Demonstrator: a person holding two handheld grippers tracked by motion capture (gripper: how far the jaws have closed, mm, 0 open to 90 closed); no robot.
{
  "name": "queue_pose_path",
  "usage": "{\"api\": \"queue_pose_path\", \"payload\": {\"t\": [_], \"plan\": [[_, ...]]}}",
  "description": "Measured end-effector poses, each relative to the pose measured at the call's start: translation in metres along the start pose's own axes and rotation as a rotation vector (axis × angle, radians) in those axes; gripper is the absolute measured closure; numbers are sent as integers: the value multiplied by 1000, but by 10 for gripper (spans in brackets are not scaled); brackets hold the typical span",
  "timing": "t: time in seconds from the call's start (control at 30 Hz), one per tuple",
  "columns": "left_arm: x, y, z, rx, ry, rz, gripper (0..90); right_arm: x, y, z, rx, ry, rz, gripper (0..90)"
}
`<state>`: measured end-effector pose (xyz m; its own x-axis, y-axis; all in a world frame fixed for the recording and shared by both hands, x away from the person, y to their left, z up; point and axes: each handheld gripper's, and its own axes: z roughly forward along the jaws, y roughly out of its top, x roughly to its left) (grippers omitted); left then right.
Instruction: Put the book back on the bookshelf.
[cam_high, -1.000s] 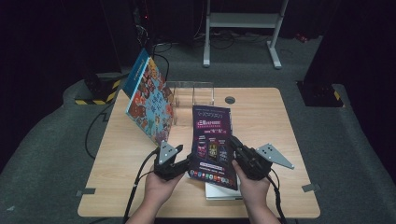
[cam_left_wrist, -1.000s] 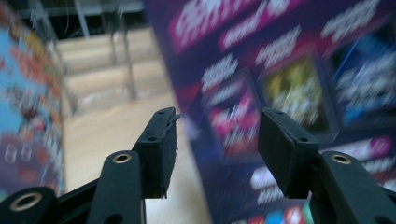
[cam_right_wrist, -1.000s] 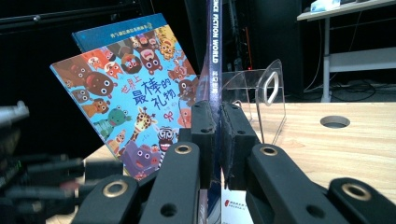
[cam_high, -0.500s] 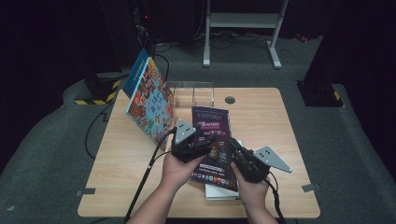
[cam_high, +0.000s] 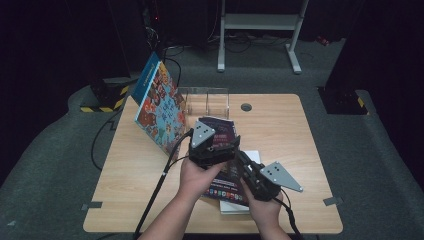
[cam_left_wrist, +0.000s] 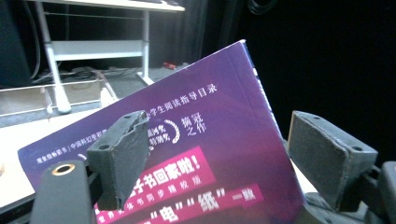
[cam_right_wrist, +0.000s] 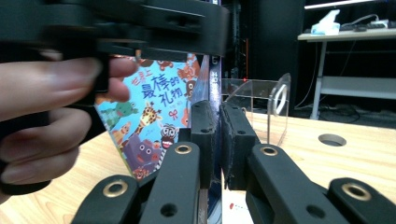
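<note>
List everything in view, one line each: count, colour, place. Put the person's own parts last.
purple book: one, purple and dark cover with pink banners, lifted off the table at mid front, its edge clamped in the right tongs.
picture book: one, blue with cartoon animals, leaning upright at the table's back left.
clear stand: one, transparent, back middle of the table beside the picture book.
white book: one, white, flat at the front edge, under the purple book.
table: one, light wood, with a round grommet hole near the back.
left tongs: one, black, open around the purple book's cover.
right tongs: one, black, shut on the purple book.
hands: two, each holding one tongs.
</note>
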<state>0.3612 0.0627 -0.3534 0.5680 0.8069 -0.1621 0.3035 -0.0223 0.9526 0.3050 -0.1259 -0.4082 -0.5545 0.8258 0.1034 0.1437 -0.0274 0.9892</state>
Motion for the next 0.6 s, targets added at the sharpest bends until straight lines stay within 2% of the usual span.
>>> {"api": "queue_pose_path", "payload": {"t": [0.1,0.37,0.6], "plan": [[2,-3,1,6,-9,-26,201,11,-3,1,3,4,-50,851],[9,-8,-2,34,37,-48,212,29,-6,7,7,2,-89,848],[15,-8,-8,22,66,-55,351,36,-8,10,3,9,-105,844]]}}
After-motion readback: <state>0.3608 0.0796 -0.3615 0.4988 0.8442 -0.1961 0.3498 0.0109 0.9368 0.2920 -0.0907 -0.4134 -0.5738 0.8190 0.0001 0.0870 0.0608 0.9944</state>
